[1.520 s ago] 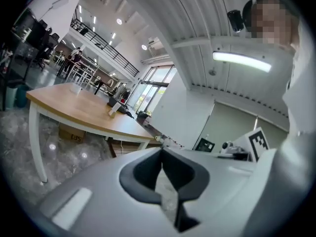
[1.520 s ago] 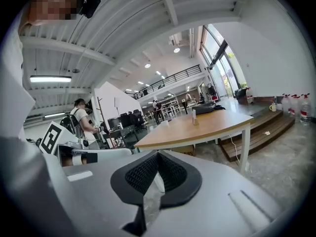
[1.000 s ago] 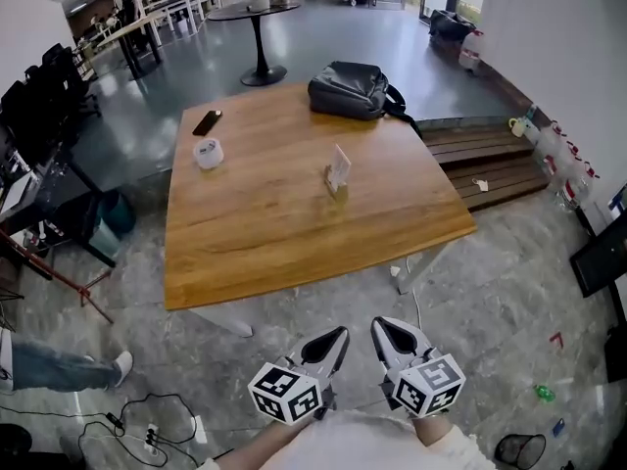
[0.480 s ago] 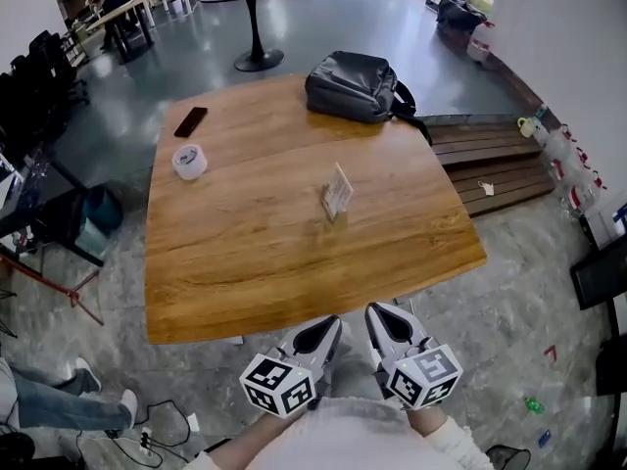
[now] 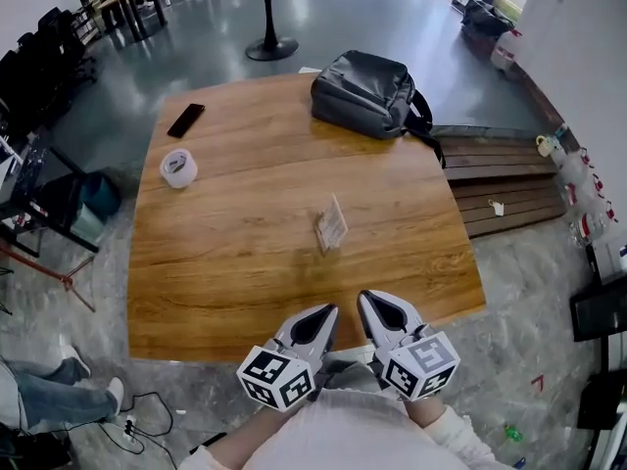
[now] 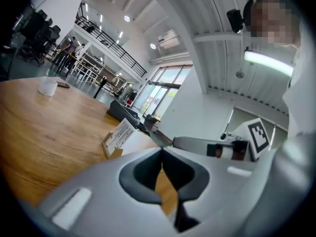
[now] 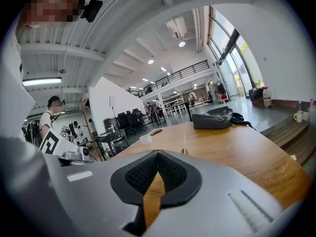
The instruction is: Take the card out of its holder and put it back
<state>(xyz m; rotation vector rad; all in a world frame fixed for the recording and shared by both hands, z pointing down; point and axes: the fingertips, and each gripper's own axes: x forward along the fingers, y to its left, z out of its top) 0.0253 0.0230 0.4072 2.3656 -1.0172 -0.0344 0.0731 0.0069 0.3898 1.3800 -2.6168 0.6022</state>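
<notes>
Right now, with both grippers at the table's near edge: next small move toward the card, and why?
Probably reach the right gripper forward over the wooden table toward the white card, opening its jaws on the way. Both it and the left gripper are shut, empty and well short of the card, which stands in its small wooden holder.

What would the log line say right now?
step: not started | left tool: shut, empty | right tool: shut, empty | card: in holder, untouched

Head view steeply down over wooden table (image 5: 225, 272), gripper views low at its near edge facing across, all sharing card (image 5: 331, 225), backpack (image 5: 367, 79)
</notes>
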